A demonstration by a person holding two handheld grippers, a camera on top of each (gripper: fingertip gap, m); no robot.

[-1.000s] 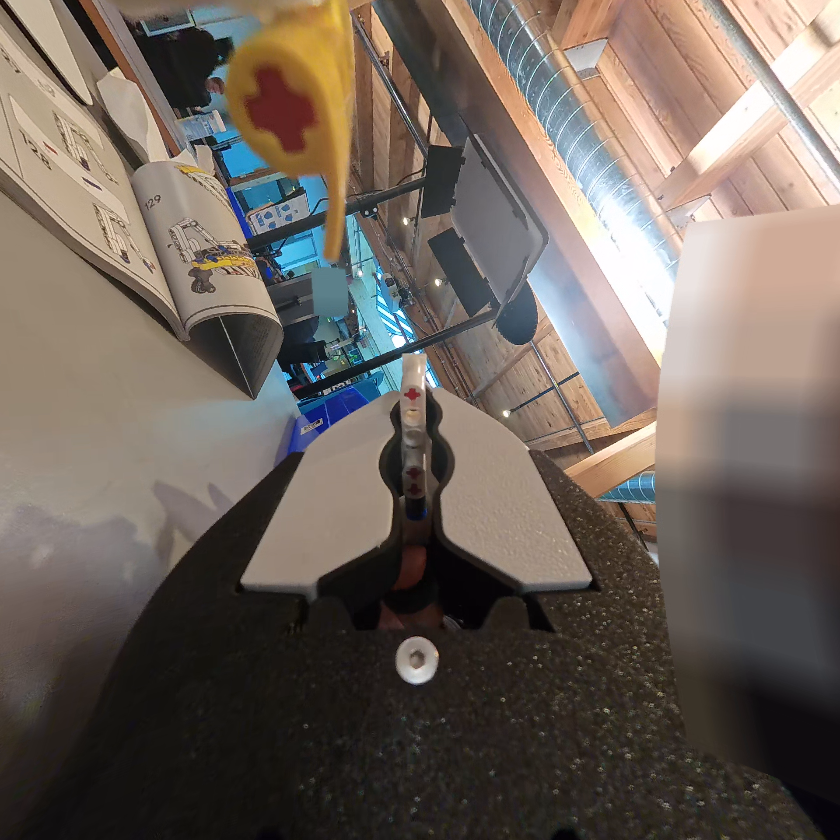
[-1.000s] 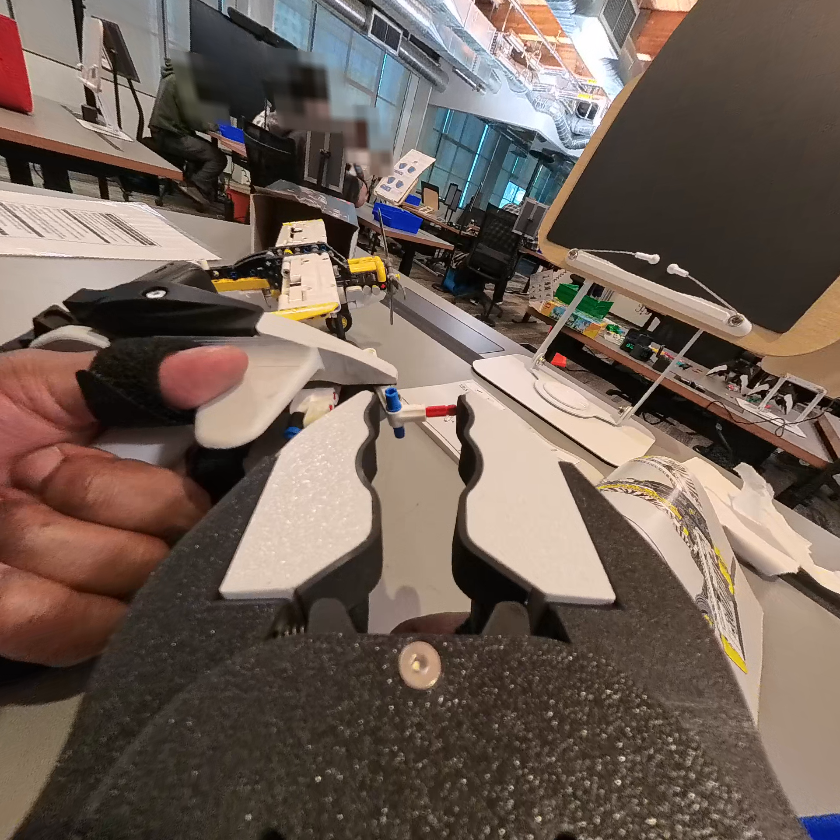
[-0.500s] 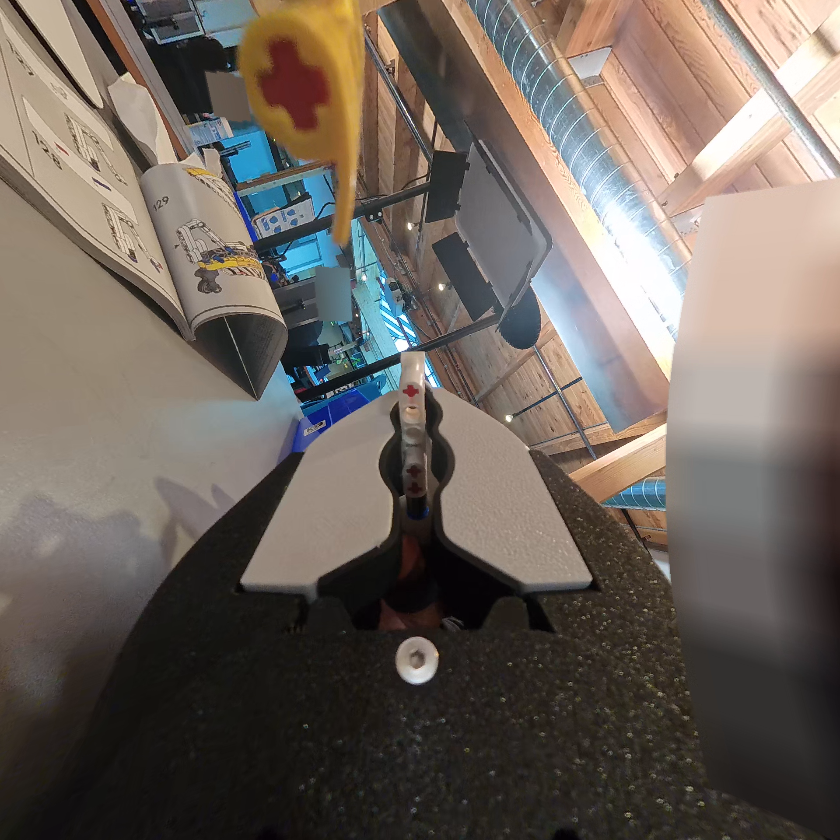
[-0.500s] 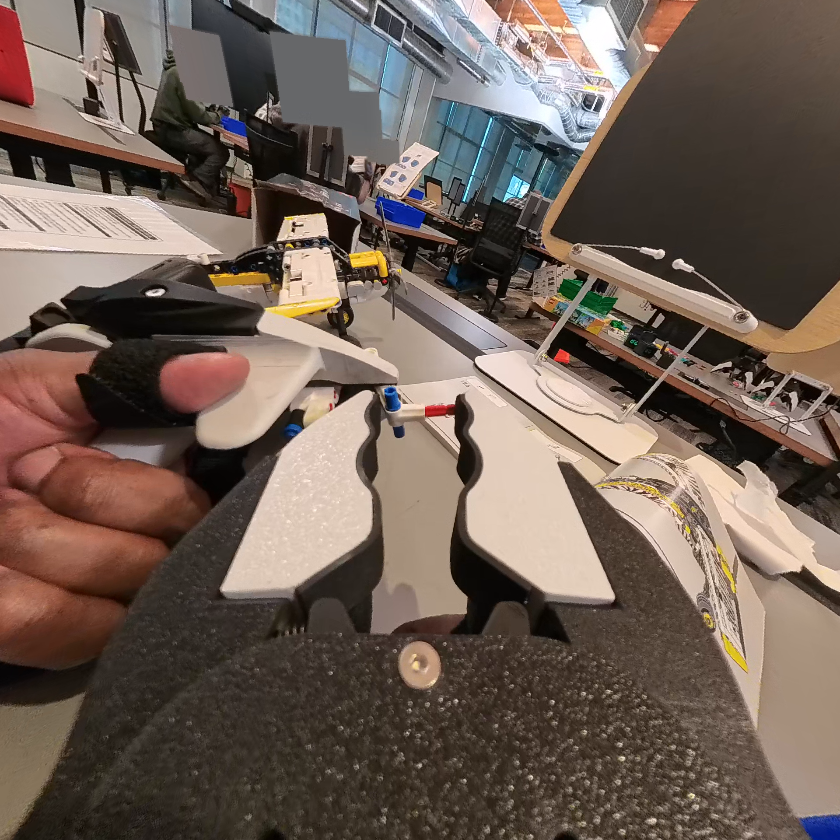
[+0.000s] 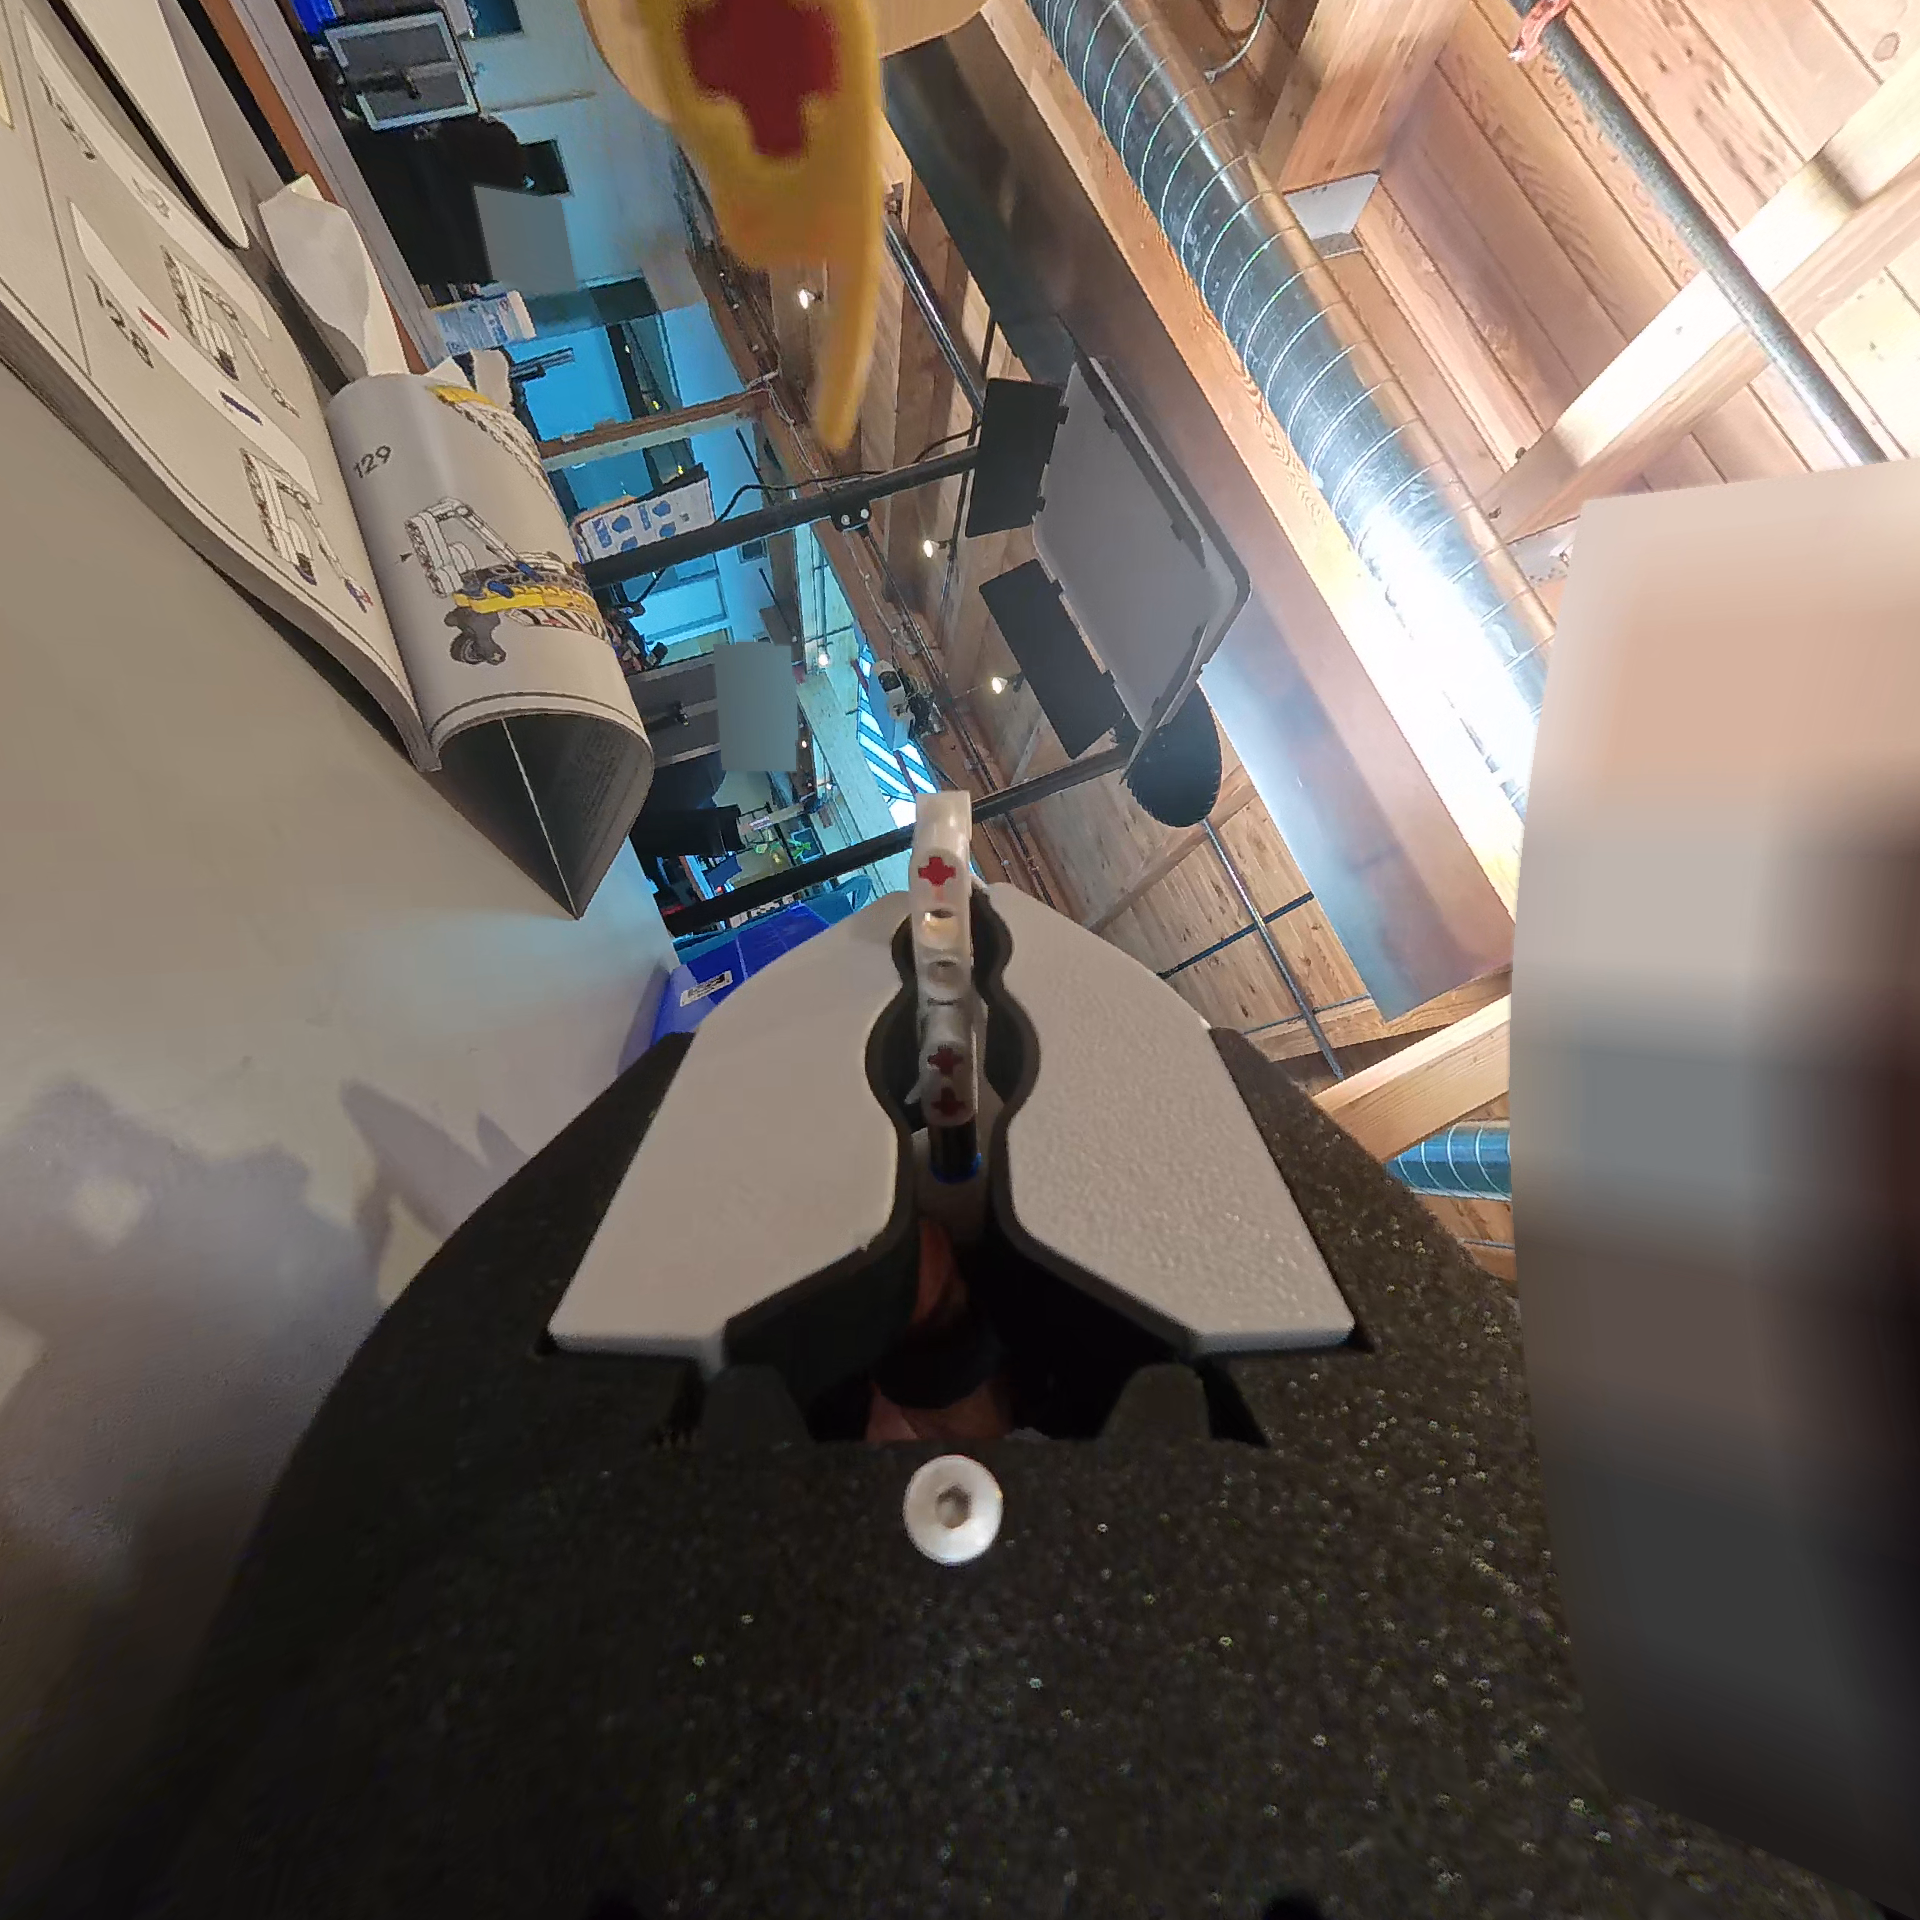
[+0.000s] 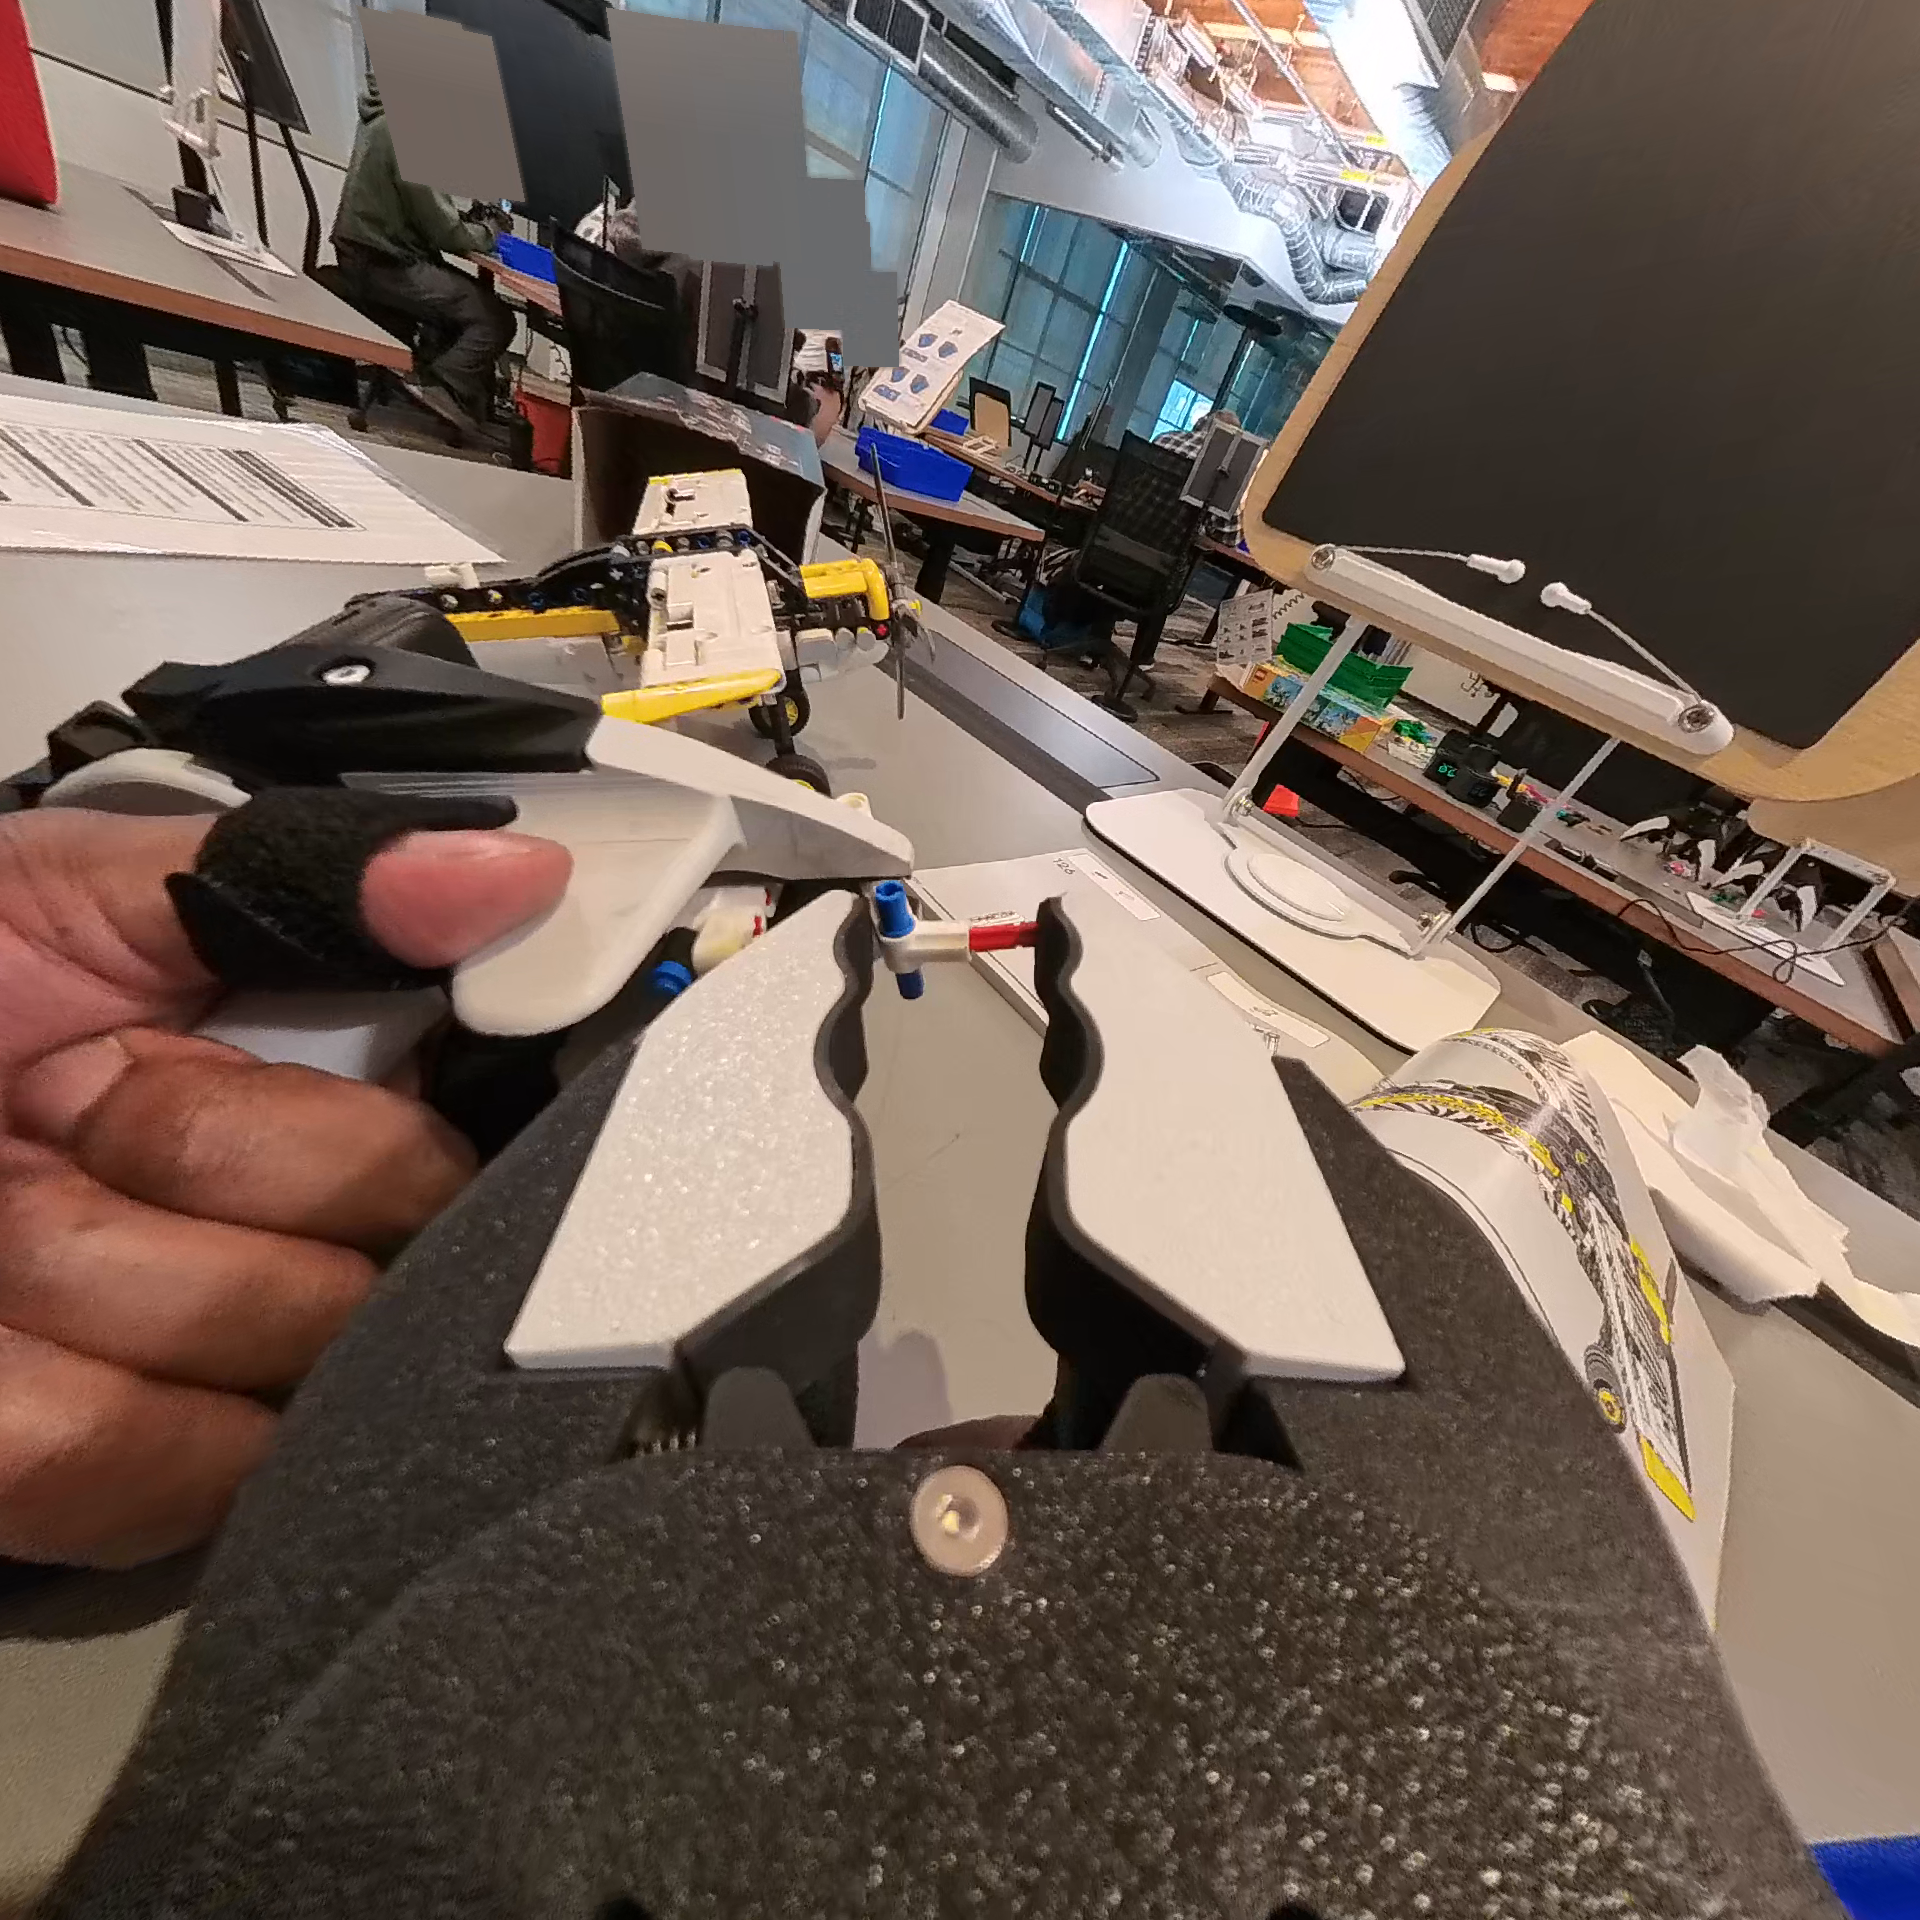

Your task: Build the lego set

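My left gripper [image 5: 943, 920] is shut on a thin white beam [image 5: 940, 883] with red cross-shaped axle ends, which sticks out past the fingertips. A blurred yellow piece with a red cross [image 5: 774, 114] hangs close to the camera at the top of the left wrist view. My right gripper [image 6: 956, 935] is shut on a small white connector [image 6: 920, 943]. The connector's blue pin [image 6: 889, 906] rests against the left pad and its red axle [image 6: 1000, 935] against the right pad. In the right wrist view a hand [image 6: 156, 1091] holds the left gripper [image 6: 873, 847] just left of the connector.
A white, yellow and black brick aeroplane model [image 6: 717, 623] stands on the grey table [image 6: 987, 769] behind. An open instruction booklet [image 5: 468, 582] lies to the side and also shows in the right wrist view [image 6: 1538, 1143]. A black board on a white stand [image 6: 1299, 883] and crumpled tissue [image 6: 1745, 1195] are at the right. My two grippers' fingertips are within a few centimetres of each other.
In the left wrist view the yellow piece has drifted up and to the right. Both grasps are unchanged, and the right wrist view has hardly shifted.
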